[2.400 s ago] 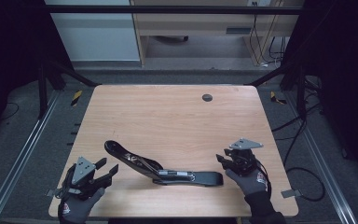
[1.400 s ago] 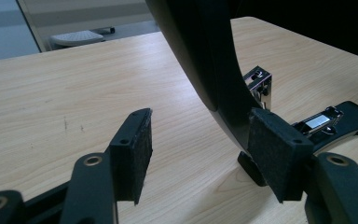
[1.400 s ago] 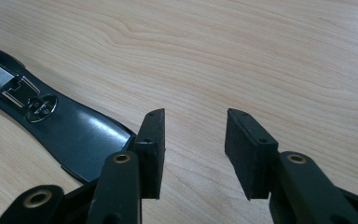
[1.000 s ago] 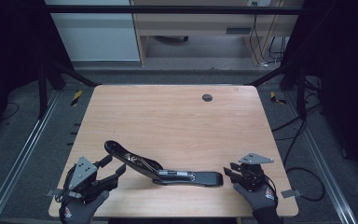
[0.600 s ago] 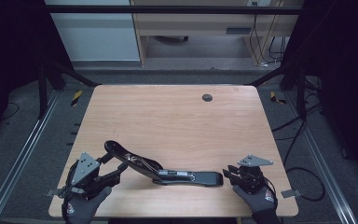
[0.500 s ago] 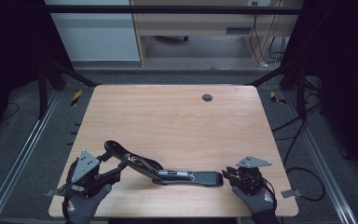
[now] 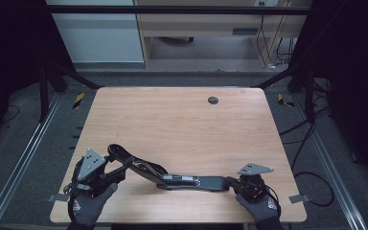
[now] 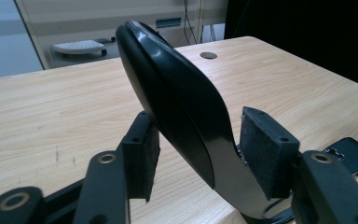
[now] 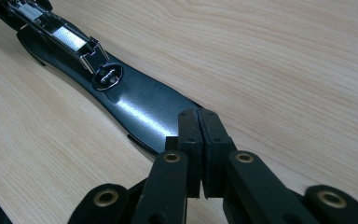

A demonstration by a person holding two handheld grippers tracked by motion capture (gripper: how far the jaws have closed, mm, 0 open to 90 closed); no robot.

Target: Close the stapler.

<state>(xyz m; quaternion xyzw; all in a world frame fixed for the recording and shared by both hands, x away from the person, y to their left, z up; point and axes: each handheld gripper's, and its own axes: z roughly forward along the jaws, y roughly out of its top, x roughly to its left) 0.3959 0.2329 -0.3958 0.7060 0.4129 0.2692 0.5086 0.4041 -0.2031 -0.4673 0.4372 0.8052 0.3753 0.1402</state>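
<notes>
Your left gripper has just been closing around the black stapler lying opened on the wooden table; your right gripper is pressed shut at its base end.

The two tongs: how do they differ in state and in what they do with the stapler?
The left tongs stand apart around the raised black arm of the stapler; their jaws have just been closing. The right tongs are pressed shut, pads together, their tips resting on the stapler's flat base end. Both are black and sit low over the table.
</notes>
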